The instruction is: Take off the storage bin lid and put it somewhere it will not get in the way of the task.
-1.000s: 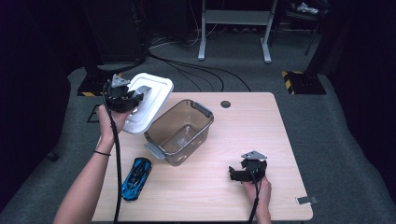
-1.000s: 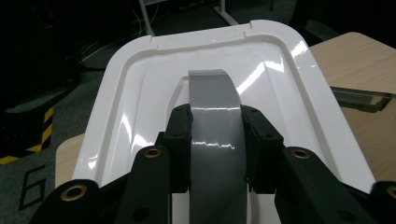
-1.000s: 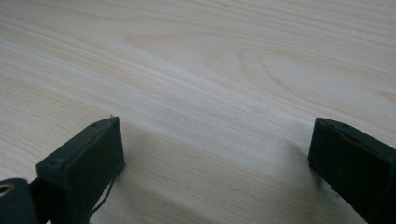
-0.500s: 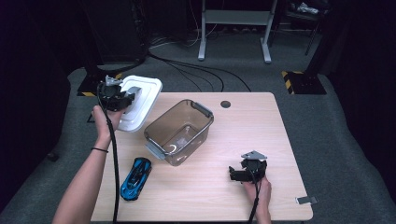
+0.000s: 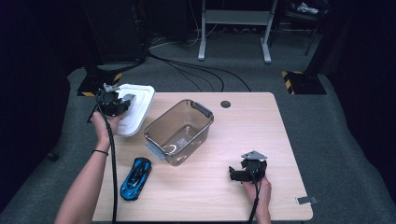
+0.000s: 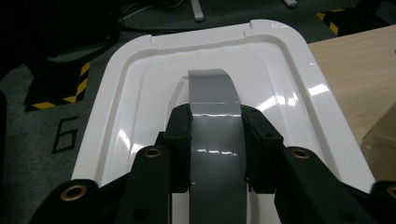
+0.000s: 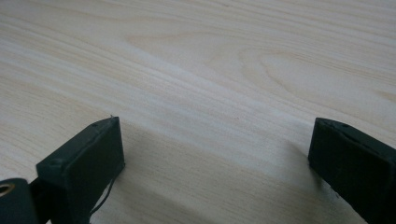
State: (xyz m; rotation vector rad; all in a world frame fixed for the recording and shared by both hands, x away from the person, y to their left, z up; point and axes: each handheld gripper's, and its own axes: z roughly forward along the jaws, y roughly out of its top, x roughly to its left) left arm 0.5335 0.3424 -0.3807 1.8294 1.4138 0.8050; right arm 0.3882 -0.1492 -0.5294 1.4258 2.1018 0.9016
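While the left tool (image 5: 113,100) stays clenched on the grey handle (image 6: 215,135) of the white lid (image 5: 138,108), that lid hangs over the desk's (image 5: 243,135) far-left corner, partly past the edge and above the grey floor (image 5: 70,135). The clear plastic bin (image 5: 180,131) it appears to belong to sits open at about four o'clock from the lid, close by but apart — its long axis running from seven o'clock toward one o'clock across the desk. A blue toy car (image 5: 136,178) lies near the front-left edge, at about seven o'clock from the bin. By position the left hand (image 5: 105,127) is much the nearer to the lid and already carries it; the right tool (image 5: 246,171) rests well away on the desk at about four o'clock from the bin, its jaws spread and holding nothing. The high view alone gives the layout of lid, bin and car; the left gripper view shows what that cannot — both black pads (image 6: 180,140) pressed to the sides of the handle. The right gripper view looks across bare wood grain between parted jaws.
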